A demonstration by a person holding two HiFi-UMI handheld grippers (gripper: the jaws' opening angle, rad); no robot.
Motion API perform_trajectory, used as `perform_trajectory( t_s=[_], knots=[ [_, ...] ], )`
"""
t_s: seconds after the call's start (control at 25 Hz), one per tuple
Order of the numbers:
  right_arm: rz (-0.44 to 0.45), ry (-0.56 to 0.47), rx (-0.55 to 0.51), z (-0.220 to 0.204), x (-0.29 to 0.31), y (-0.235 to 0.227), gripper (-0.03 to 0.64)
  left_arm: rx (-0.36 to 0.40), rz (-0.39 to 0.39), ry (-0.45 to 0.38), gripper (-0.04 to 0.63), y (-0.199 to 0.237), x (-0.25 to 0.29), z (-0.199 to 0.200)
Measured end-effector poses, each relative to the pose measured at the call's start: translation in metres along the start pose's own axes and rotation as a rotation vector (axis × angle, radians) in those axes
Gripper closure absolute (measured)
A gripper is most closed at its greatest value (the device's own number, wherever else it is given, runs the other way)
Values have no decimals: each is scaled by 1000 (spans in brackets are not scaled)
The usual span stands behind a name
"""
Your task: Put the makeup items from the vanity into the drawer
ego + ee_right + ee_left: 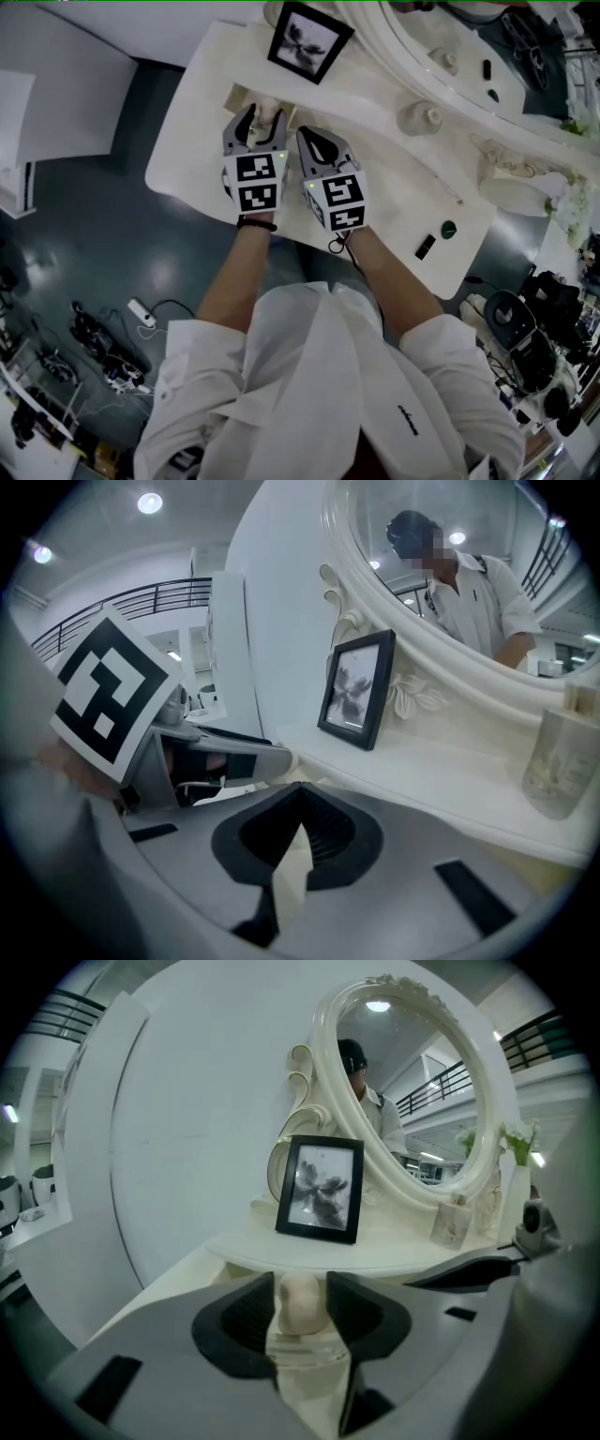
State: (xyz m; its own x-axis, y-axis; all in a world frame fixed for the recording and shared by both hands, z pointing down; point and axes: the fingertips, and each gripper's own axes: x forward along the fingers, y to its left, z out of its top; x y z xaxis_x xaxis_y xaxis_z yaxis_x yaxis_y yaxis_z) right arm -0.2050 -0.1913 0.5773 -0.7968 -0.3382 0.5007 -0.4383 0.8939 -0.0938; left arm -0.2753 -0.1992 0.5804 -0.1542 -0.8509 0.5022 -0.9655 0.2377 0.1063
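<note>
The left gripper [300,1283] is released, its jaws loose around a sponge [300,1309] that seems set in the open drawer [241,97] in front of the frame [309,42]. The right gripper [298,794] is clenched and empty. Right of the frame, a bottle [419,117], a pot [448,228] and a tube [425,247] wait on the counter [192,141].

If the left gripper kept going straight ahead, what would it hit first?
The pale makeup item already between its jaws. Past that, probably the photo frame on the raised shelf, though depth is unclear.
</note>
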Motion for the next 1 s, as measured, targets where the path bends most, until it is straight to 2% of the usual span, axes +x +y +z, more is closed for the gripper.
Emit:
perform_trajectory(
  t_s=[0.04,0.08,0.24,0.36,0.52,0.72,0.84,1.0],
  knots=[
    [-2,-1,1,-1,-1,-1,598,6,8,4,435,0,1,0],
    [-3,0,2,-2,-1,-2,598,12,14,15,459,1,2,-2],
    [-5,12,6,-6,-5,-3,598,9,28,77,472,2,10,-17],
    [-4,12,9,-8,-8,-4,598,2,25,67,471,2,10,-15],
    [-14,-9,18,-6,-16,-9,598,4,9,13,469,-1,1,-5],
    [-43,-56,41,6,-43,-17,598,38,-23,-106,472,-7,-21,16],
    [-67,-106,52,19,-72,-25,598,77,-59,-169,531,-19,-45,35],
    [-102,-184,71,35,-125,-39,598,120,-135,-239,565,-42,-79,55]
  ],
)
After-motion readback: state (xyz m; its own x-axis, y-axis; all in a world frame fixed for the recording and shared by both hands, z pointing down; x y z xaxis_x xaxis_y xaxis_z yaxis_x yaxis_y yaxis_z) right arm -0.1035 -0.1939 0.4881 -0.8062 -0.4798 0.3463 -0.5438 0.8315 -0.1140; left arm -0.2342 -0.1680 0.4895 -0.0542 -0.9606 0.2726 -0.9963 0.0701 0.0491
